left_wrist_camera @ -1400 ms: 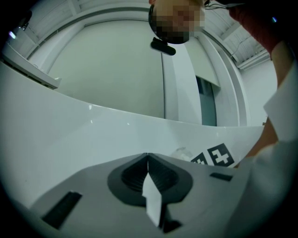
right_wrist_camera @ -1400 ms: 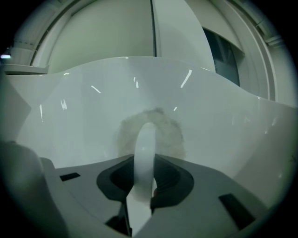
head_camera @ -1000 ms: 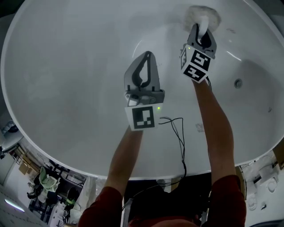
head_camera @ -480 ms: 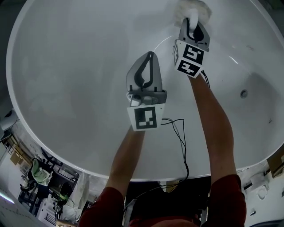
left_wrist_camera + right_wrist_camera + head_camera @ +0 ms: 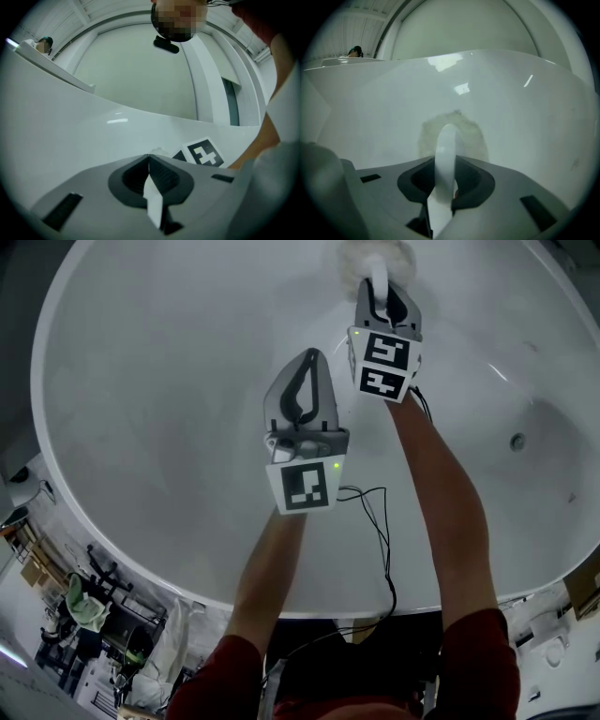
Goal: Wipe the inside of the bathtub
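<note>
Leftward along the far wall slid the right gripper [image 5: 379,282], jaws pinching the white loop handle [image 5: 446,154] of the fluffy round white pad [image 5: 375,253], which lay against the white oval bathtub [image 5: 141,381]. The left gripper [image 5: 310,360] hovered mid-tub, jaws pressed together and empty. On that curved wall the pad could lift off and miss patches.
</note>
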The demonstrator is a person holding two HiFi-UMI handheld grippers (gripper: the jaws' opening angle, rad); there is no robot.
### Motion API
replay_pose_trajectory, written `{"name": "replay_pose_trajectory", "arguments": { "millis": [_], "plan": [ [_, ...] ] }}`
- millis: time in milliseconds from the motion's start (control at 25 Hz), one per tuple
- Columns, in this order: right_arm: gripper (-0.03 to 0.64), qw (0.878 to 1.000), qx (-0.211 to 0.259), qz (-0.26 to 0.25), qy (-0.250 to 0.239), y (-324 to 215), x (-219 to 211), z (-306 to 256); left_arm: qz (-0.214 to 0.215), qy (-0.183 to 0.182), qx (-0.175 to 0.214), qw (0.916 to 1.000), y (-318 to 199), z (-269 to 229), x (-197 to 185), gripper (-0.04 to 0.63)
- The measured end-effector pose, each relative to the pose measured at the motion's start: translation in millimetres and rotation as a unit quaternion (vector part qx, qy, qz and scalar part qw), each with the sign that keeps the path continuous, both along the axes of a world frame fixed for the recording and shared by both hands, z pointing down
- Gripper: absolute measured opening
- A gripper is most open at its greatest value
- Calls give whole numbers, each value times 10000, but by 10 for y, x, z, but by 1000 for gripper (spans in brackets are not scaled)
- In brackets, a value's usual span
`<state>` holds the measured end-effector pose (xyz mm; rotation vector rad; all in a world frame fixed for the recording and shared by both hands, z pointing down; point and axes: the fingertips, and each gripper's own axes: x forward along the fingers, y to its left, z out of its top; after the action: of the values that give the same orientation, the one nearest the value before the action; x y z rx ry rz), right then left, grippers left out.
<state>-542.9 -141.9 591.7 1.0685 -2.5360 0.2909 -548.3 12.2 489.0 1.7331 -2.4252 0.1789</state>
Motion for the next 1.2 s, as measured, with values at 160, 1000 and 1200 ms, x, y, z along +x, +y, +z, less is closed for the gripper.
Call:
{"name": "replay_pose_trajectory", "arguments": {
  "millis": [160, 1000, 1200],
  "plan": [
    [91, 9994, -102, 245, -201, -47, 528, -203, 154, -21, 43, 9999, -184, -190, 338, 17],
    [91, 9584, 117, 2814, -466, -481, 5813, -1207, 2280, -292, 189, 9730, -1733, -862, 4120, 17],
    [91, 9492, 100, 3118, -405, -622, 6697, -1094, 2652, -140, 107, 9640, -2065, -764, 5126, 17]
  ]
}}
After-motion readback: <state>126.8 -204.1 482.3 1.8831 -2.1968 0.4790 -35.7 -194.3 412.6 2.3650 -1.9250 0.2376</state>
